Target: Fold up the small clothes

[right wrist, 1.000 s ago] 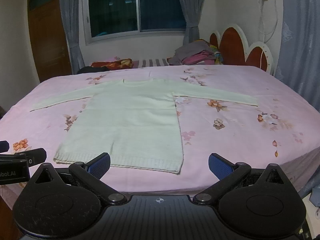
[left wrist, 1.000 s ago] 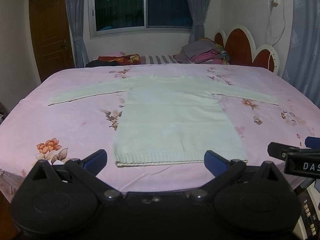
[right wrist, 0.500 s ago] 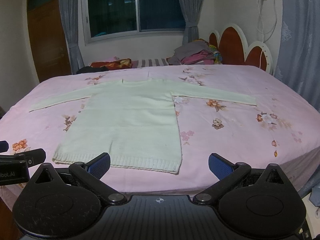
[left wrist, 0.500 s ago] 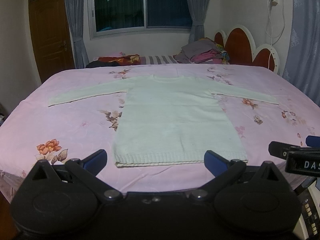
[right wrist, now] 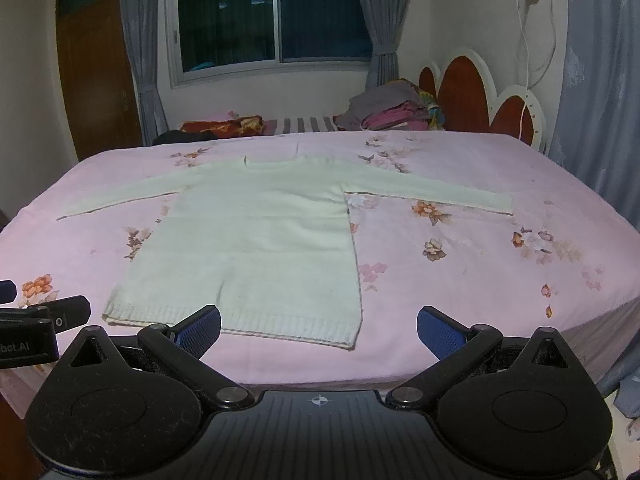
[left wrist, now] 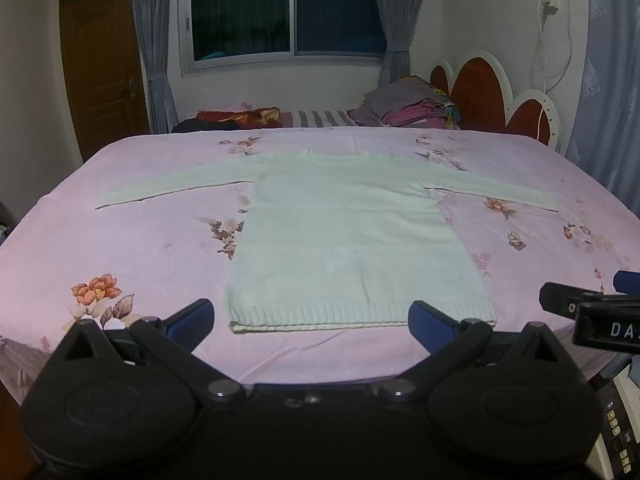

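"DA" reads on the right gripper (left wrist: 600, 312); "bot.AI" on the left gripper (right wrist: 36, 320). Both are spread wide, empty. Ahead lies a pale knit sweater (left wrist: 352, 240), flat, sleeves outstretched, on the pink floral bedspread (left wrist: 140, 248).

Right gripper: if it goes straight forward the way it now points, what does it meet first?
Probably the right gripper, open and empty, would first meet the white sweater near the right corner of its ribbed hem, lying flat on the pink bedsheet; depth is unclear.
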Action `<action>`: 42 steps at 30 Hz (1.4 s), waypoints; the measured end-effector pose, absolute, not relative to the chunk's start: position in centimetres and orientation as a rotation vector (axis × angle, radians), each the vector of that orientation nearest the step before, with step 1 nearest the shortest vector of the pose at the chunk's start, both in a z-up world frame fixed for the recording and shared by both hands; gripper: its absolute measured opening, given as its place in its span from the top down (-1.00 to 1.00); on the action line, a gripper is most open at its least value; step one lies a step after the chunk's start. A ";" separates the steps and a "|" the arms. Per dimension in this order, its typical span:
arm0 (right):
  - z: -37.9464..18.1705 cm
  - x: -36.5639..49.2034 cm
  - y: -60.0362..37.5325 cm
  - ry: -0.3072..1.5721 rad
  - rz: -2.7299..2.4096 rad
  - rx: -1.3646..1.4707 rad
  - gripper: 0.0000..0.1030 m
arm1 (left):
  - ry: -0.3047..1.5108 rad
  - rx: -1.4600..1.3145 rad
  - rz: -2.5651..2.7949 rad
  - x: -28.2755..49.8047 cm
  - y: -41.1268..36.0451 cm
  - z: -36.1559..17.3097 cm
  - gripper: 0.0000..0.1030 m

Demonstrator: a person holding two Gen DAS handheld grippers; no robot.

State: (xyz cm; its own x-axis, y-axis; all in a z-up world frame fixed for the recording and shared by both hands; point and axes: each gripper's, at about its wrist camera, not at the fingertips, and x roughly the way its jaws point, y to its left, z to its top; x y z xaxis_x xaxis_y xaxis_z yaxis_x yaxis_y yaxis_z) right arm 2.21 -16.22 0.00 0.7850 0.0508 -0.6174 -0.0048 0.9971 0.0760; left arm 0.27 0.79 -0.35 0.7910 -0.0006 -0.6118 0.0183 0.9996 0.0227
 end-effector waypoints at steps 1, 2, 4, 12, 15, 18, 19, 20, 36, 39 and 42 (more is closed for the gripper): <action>0.0 2.2 -16.2 0.667 0.030 0.070 -1.00 | 0.658 0.028 -0.010 0.3 0.8 -0.3 -1.00; 0.0 2.2 -16.2 0.667 0.029 0.070 -1.00 | 0.658 0.028 -0.009 0.4 0.9 -0.3 -1.00; 0.0 2.3 -16.2 0.669 0.028 0.067 -1.00 | 0.654 0.023 -0.003 0.3 1.1 -0.4 -1.00; 0.3 2.2 -16.3 0.663 0.029 0.063 -1.00 | 0.652 0.015 0.009 0.3 1.5 -0.4 -1.00; 0.3 2.2 -16.2 0.663 0.029 0.063 -1.00 | 0.652 0.014 0.012 0.3 1.6 -0.3 -1.00; 0.3 2.2 -16.2 0.666 0.028 0.066 -1.00 | 0.657 0.002 0.011 0.4 1.8 -0.4 -1.00; 0.2 2.3 -16.1 0.667 0.026 0.068 -1.00 | 0.657 -0.003 0.013 0.4 1.9 -0.4 -1.00; 0.2 2.4 -16.1 0.670 0.025 0.070 -1.00 | 0.657 -0.008 0.015 0.5 2.0 -0.4 -1.00; 0.9 9.0 -19.8 0.620 -0.064 0.203 -1.00 | 0.637 -0.054 -0.134 8.3 3.1 0.1 -1.00; 1.6 11.0 -20.1 0.594 -0.088 0.215 -1.00 | 0.612 -0.007 -0.125 10.7 3.4 0.8 -0.99; 1.7 13.1 -20.9 0.590 -0.098 0.266 -1.00 | 0.575 0.004 -0.171 12.7 3.9 1.3 -0.99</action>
